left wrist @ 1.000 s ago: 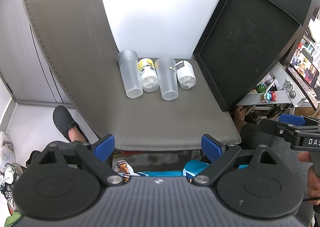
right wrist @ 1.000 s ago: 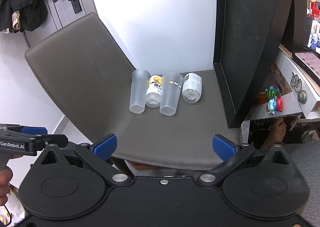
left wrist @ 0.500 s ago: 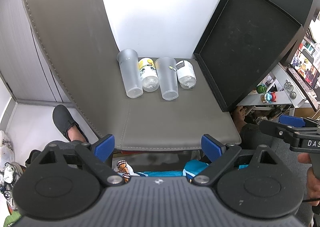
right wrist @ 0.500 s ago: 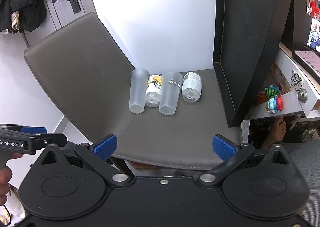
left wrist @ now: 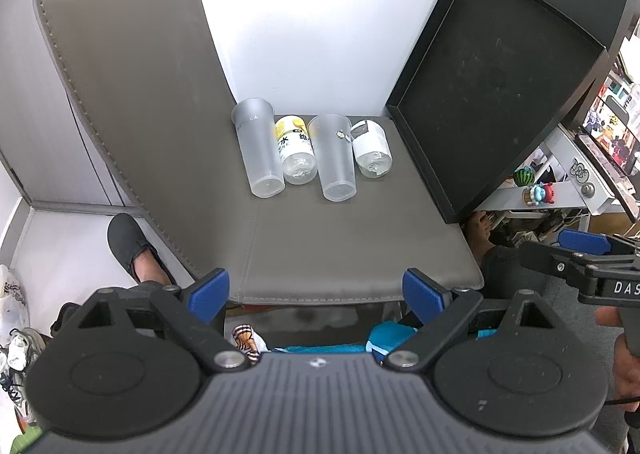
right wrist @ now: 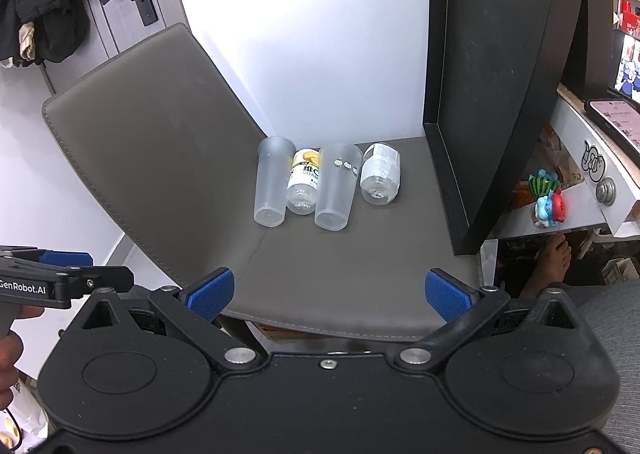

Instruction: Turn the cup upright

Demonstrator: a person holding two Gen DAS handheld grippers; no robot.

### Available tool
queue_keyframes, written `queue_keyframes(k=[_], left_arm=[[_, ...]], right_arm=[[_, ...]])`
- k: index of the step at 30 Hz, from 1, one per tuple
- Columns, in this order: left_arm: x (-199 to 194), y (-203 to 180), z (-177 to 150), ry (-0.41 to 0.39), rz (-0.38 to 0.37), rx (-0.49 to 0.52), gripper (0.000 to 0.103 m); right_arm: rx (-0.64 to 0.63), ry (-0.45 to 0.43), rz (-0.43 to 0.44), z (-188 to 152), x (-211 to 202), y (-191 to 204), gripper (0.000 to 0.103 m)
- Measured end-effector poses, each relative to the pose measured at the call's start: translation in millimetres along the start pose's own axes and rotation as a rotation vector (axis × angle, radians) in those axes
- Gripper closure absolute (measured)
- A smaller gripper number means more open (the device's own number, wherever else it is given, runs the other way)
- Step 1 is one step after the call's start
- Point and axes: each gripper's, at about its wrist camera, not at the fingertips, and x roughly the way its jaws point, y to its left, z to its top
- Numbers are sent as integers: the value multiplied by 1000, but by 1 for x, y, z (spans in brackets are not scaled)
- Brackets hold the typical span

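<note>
Two frosted clear cups lie on their sides on the grey chair seat point(left wrist: 340, 246), bases towards me: a left cup point(left wrist: 258, 148) point(right wrist: 272, 180) and a right cup point(left wrist: 333, 156) point(right wrist: 338, 186). My left gripper point(left wrist: 316, 290) is open and empty, short of the seat's front edge. My right gripper point(right wrist: 328, 290) is open and empty, also short of the front edge. Each gripper shows at the edge of the other's view.
A yellow-labelled bottle point(left wrist: 295, 150) lies between the cups and a white-labelled bottle point(left wrist: 372, 148) lies right of them. A black tray point(left wrist: 492, 82) leans upright at the seat's right edge. The chair back point(left wrist: 132, 66) rises at left. A white shelf with toys point(right wrist: 548, 202) stands at right.
</note>
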Motion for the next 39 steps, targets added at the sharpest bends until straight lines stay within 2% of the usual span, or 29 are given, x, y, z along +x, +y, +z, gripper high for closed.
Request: queue_keyframes(k=[18,39], left_arm=[[27,3,19,23,-1,0,10],[96,-1,70,72,15,-13,10]], right_arm=[[31,17,-1,3,15,-8,0],[116,38,9,20,53,-38,0]])
